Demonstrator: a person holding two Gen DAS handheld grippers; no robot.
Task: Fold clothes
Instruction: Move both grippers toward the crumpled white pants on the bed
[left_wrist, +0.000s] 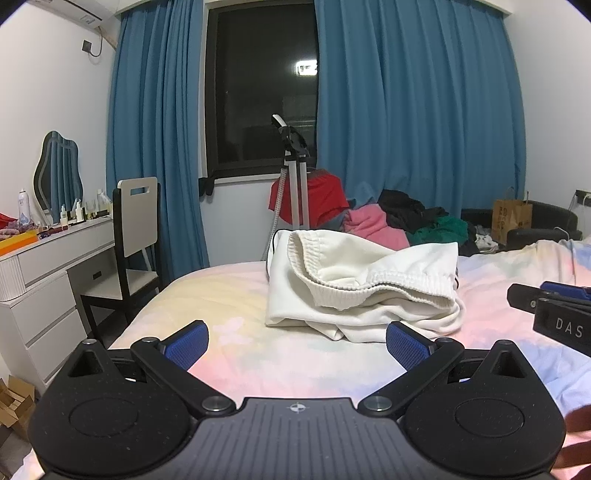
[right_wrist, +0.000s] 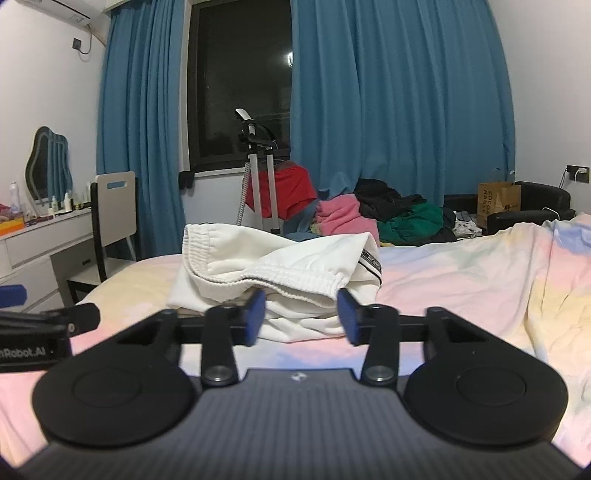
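Lying bunched on the pastel tie-dye bedspread (left_wrist: 229, 295), a cream-white fleece garment with ribbed elastic hem (left_wrist: 354, 280) sits mid-bed, hem gaping toward both cameras. Left gripper (left_wrist: 295, 341) low over the bedspread, blue-padded fingers (left_wrist: 186, 347) spread wide, nothing between them, garment just beyond. Right gripper (right_wrist: 301, 317) fingers (right_wrist: 255, 314) partly drawn in, a gap left; garment's lower folds show through the gap, contact unclear. Heap of pink, black and green clothes (left_wrist: 402, 221) behind, near blue curtains (left_wrist: 417, 110).

Garment (left_wrist: 362, 288) on bed (left_wrist: 229, 295); clothes pile (left_wrist: 406, 218) behind.
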